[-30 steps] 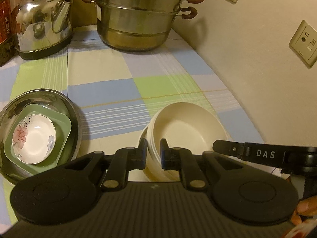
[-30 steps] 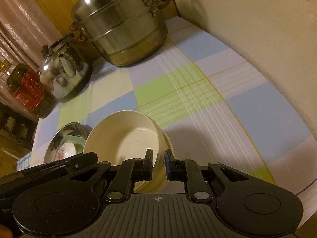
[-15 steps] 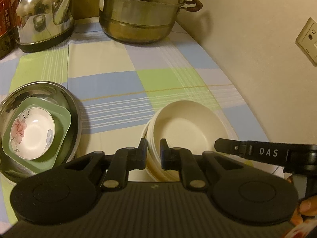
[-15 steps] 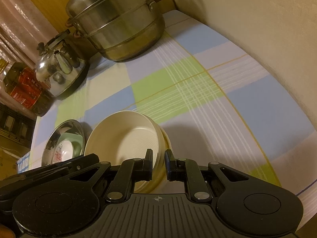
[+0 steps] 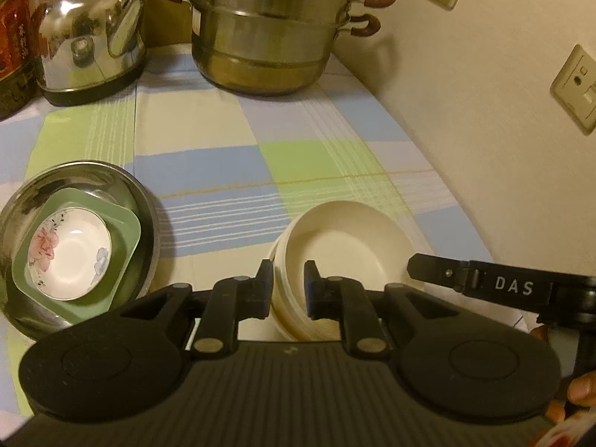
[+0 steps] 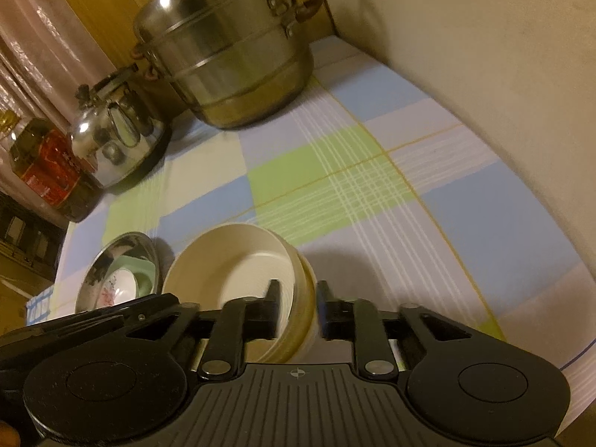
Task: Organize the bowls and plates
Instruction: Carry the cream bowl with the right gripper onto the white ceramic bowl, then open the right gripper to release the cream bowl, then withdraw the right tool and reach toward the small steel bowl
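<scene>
A stack of cream-coloured round shallow bowls [image 5: 337, 253] sits on the worktop's checked blue, green and white cloth [image 5: 223, 156], near the edge that runs along the cream wall [image 5: 465, 119].

The left tongs [image 5: 287, 287] straddle the near-left rim of the stack: one finger stands outside the bowls and the other inside the top bowl. Their jaws are opening, with the stacked rims between them; a sliver of gap shows beside the inner finger, so the pads no longer seem to press.

The right tongs [image 6: 298, 307] straddle the opposite rim, one finger inside the top bowl and one outside. Their jaws are opening too, and a clear gap shows between the outer finger and the stack, so the grip is released.

Towards the worktop's other long edge, well apart from the stack, a shiny round steel basin [image 5: 97, 182] holds a green square dish [image 5: 126, 231], and in that dish lies a small white bowl painted with flowers [image 5: 70, 251].

At the far end of the worktop stand a large tiered steel steamer pot [image 5: 268, 29] and a polished steel kettle [image 5: 89, 44], with a red-labelled bottle [image 5: 13, 37] beside the kettle.
</scene>
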The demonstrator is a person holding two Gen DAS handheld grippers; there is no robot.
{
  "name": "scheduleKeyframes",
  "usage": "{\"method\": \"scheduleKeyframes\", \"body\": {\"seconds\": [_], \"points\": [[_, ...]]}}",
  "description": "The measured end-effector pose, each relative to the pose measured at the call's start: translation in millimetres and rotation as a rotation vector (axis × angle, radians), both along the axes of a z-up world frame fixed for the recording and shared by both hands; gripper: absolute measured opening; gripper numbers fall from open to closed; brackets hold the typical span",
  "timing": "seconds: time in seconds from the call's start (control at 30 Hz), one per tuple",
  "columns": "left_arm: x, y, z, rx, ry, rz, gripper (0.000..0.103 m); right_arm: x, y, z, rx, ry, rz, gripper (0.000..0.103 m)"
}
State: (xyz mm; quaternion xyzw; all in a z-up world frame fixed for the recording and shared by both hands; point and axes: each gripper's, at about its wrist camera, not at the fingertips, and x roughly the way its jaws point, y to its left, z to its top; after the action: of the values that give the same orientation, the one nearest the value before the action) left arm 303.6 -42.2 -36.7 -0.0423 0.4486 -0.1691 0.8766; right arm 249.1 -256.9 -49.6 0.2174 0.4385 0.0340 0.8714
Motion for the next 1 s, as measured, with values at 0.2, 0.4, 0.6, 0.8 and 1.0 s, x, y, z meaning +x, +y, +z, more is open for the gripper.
{"method": "scheduleKeyframes", "body": {"seconds": [0.2,0.4,0.6,0.8,1.0], "points": [[-22,7,15,-0.016,-0.030,0.010,0.016,-17,-5,12,0.020,-0.047,0.010,0.043],[-53,22,30,0.000,-0.051,0.023,0.017,-46,-13,25,0.058,-0.095,0.021,0.049],[-91,46,43,0.027,-0.066,0.061,0.017,-80,-23,41,0.086,-0.138,0.024,0.055],[-131,70,47,0.051,-0.047,0.104,0.017,-117,-33,47,0.107,-0.144,0.007,0.060],[-166,88,41,0.082,-0.027,0.144,0.017,-149,-37,45,0.087,-0.119,0.015,0.063]]}}
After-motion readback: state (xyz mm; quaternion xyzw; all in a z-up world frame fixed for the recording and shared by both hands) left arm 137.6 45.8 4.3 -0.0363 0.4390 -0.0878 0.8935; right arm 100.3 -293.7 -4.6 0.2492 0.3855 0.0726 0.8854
